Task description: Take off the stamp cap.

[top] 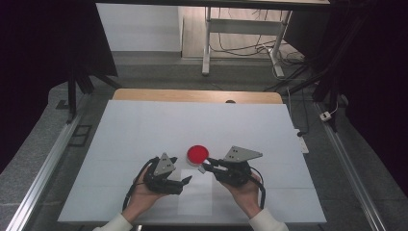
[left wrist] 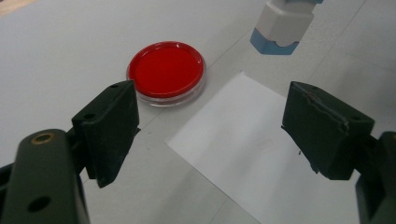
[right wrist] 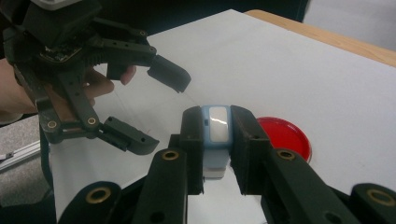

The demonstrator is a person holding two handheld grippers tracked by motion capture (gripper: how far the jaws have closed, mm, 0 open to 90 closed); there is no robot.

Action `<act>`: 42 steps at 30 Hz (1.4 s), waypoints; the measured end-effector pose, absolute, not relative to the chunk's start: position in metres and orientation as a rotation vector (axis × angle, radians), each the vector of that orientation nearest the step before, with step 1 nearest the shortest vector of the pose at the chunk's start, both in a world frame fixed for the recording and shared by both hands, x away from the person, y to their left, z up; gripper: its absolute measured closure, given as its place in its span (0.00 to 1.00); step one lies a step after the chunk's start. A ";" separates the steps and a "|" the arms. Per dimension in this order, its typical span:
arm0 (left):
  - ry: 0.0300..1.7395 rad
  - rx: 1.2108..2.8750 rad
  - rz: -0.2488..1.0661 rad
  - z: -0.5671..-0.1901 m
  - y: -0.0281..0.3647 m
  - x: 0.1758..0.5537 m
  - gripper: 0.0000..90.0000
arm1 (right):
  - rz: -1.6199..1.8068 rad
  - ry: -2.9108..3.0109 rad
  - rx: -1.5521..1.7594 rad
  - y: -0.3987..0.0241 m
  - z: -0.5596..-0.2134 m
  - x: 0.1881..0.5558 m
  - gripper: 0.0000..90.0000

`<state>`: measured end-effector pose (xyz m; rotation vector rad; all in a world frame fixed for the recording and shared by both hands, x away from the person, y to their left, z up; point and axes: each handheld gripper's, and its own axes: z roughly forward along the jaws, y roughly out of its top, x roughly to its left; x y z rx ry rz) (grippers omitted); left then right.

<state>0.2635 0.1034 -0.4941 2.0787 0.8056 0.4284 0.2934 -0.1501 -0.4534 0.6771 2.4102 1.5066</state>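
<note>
A round red ink pad in a clear dish lies on the white table cover near the middle. My right gripper is shut on a small white and blue stamp, held just right of the pad and above the table. In the left gripper view the stamp hangs at the top right, beyond a white sheet of paper. My left gripper stands open with nothing between its jaws, over the near corner of the paper, with the pad ahead to the left.
The paper lies near the table's front edge between the person's two hands. A wooden table edge shows at the far side. Metal rails run along both sides of the table, and a desk frame with cables stands beyond.
</note>
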 end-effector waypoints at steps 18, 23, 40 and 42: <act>0.786 2.091 0.422 -0.495 0.084 0.270 0.21 | 1.514 2.381 0.728 -0.148 -0.455 0.293 0.84; 0.782 2.078 0.443 -0.495 0.079 0.271 0.22 | 1.521 2.371 0.756 -0.148 -0.455 0.293 0.84; 0.754 2.058 0.500 -0.495 0.063 0.272 0.31 | 1.579 2.325 0.805 -0.149 -0.455 0.292 0.84; 0.750 2.061 0.502 -0.495 0.062 0.273 0.32 | 1.580 2.321 0.808 -0.149 -0.455 0.292 0.84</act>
